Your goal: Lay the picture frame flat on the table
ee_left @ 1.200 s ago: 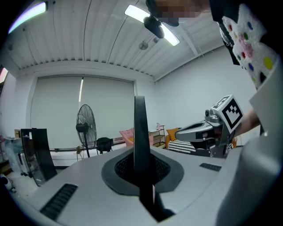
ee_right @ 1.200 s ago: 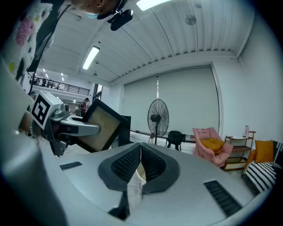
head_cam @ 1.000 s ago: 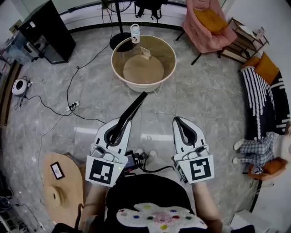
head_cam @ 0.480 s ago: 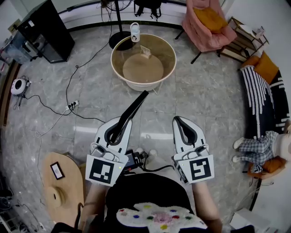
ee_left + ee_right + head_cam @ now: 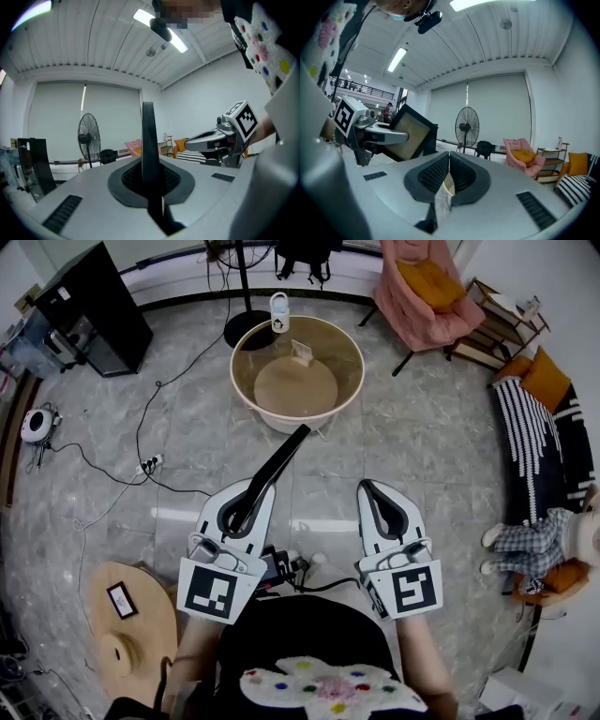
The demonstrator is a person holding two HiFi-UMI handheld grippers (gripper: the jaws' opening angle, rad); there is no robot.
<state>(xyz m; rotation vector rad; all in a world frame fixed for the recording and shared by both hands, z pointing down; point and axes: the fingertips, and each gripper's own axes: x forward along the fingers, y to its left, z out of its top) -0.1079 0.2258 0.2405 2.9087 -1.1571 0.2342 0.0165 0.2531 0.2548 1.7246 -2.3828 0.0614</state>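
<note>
The left gripper (image 5: 249,495) is clamped on one edge of the frame (image 5: 279,463), jaws pinched tight on the thin black border, so the frame sticks up and forward out of the grip, tilted away from the person. The head view shows it almost edge-on as a dark bar, while the right gripper view catches its tan panel inside the black border. Held by one edge like this, it can probably be carried out in front and lowered flat without help from the other hand. The right gripper (image 5: 371,489) has its jaws together on nothing and hangs beside the left, apparently just kept out of the way. The frame is in the air above the floor (image 5: 441,437), well short of the round table (image 5: 242,345) ahead, which has a small card-like thing (image 5: 300,350) near its far side. The laying down is not yet begun; the frame must first be brought over the tabletop
</note>
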